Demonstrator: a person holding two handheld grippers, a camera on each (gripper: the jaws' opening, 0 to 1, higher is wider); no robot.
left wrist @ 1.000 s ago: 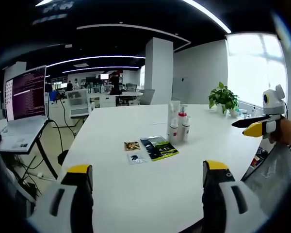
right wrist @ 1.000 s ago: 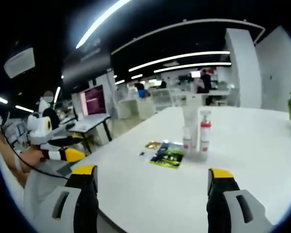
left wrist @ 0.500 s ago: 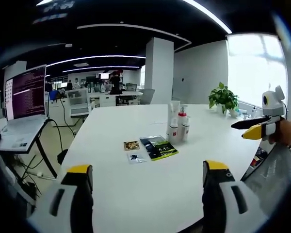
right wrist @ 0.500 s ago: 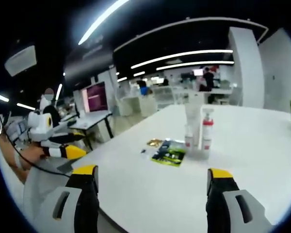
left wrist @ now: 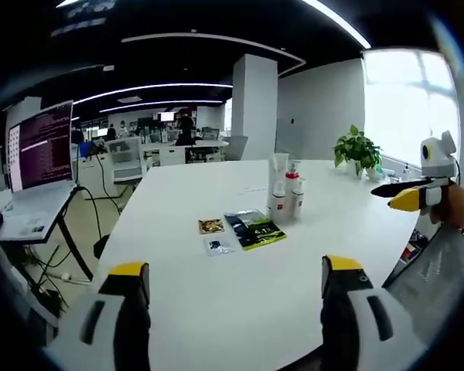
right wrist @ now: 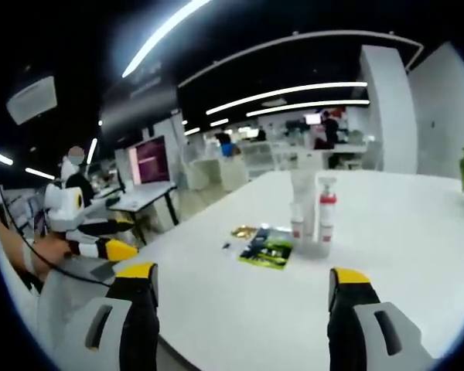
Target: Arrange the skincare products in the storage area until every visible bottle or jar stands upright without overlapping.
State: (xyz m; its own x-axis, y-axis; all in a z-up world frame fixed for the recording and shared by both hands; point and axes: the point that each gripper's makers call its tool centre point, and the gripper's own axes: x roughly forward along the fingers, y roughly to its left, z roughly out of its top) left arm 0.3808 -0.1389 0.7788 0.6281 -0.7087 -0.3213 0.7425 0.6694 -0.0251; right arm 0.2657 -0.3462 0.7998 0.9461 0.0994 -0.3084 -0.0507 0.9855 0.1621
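**A:** Open-plan office all round, and a big white table [left wrist: 216, 270] with the job sitting on it. Where's the skincare?

**B:** In the left gripper view, the cluster of bottles [left wrist: 284, 197] stands at about 1 o'clock from the picture's centre, well beyond the jaws. A tall white tube, a red-capped pump bottle and smaller white ones, packed close together; all look upright, though at this range I can't tell whether any touch.

**A:** And the flat things?

**B:** A green-and-black sachet [left wrist: 255, 229] just beside the bottles at their 7 o'clock, with a gold packet [left wrist: 210, 226] and a small clear packet [left wrist: 217, 246] further that way.

**A:** Grippers?

**B:** Left gripper [left wrist: 232, 282] has its jaws spread wide, nothing between them. Right gripper [right wrist: 243, 282] the same, empty and well short of the bottles.

**A:** So how to do it well?

**B:** I'd judge this the approach. Come in level, pick an outer bottle first, grip low on its body, and keep the other jaws clear of its neighbours so nothing tips.
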